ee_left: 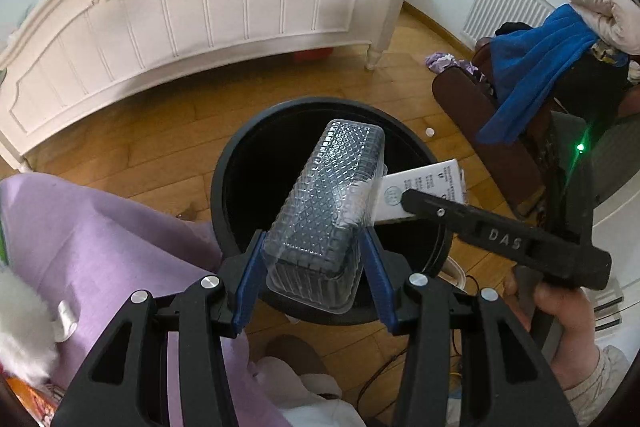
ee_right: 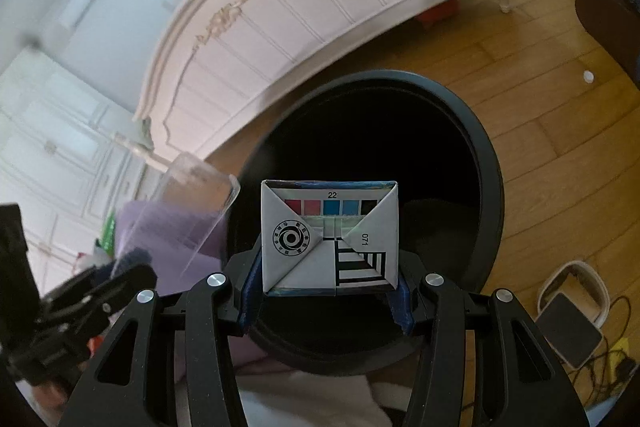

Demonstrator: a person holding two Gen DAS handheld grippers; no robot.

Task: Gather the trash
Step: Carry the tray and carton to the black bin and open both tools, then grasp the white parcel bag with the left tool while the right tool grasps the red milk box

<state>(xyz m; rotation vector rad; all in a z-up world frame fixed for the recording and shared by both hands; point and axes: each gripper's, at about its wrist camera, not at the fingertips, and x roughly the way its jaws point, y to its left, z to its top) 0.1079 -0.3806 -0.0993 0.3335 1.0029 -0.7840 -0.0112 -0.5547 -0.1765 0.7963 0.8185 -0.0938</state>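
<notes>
My left gripper is shut on a clear ribbed plastic container, which hangs over the open mouth of a round black trash bin. From the right, the right gripper's black finger reaches in with a white milk carton beside the container. In the right wrist view, my right gripper is shut on that milk carton, its folded bottom facing the camera, above the same bin. The clear container and the left gripper show at the left.
A white bed footboard stands behind the bin on a wooden floor. Purple bedding lies at the left. A chair with blue cloth sits at the right. A small white cap lies on the floor; a scale and cables sit near the bin.
</notes>
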